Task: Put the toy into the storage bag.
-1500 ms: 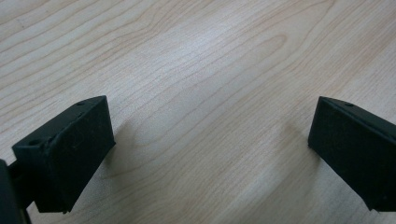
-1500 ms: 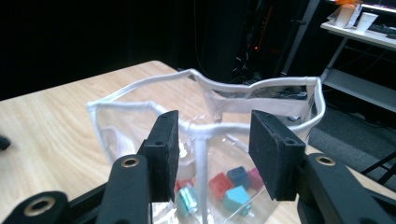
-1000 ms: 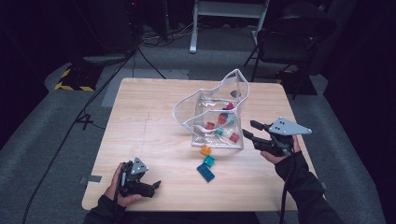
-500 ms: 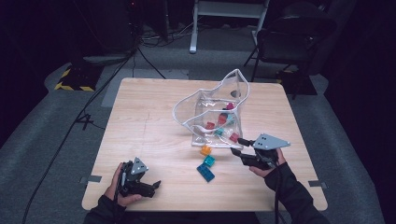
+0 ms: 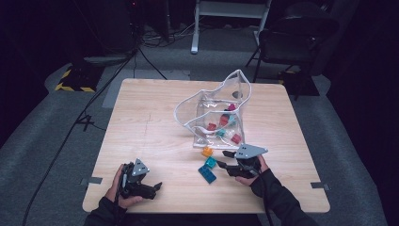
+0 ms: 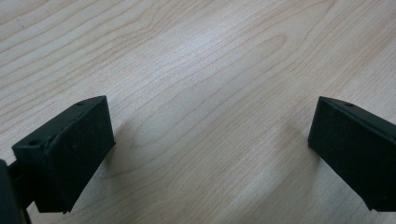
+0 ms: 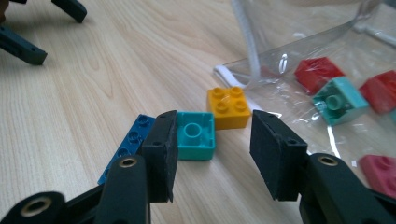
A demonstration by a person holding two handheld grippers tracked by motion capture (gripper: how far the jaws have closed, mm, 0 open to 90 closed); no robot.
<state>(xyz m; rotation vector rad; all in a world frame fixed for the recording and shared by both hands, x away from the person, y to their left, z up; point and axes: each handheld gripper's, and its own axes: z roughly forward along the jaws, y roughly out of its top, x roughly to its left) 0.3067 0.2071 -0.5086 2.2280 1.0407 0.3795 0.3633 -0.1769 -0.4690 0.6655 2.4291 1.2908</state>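
Right gripper (image 7: 212, 154) dropped from beside the bag (image 5: 214, 110) to the counter (image 5: 150, 117) — spread around the teal block (image 7: 196, 135), not yet pinching.

A light wooden counter (image 5: 141, 117) stands on grey carpet (image 5: 47, 155) in a dim room; behind it are a dark chair (image 5: 291, 42), a white frame (image 5: 226, 9) and trailing cables (image 5: 84, 117).
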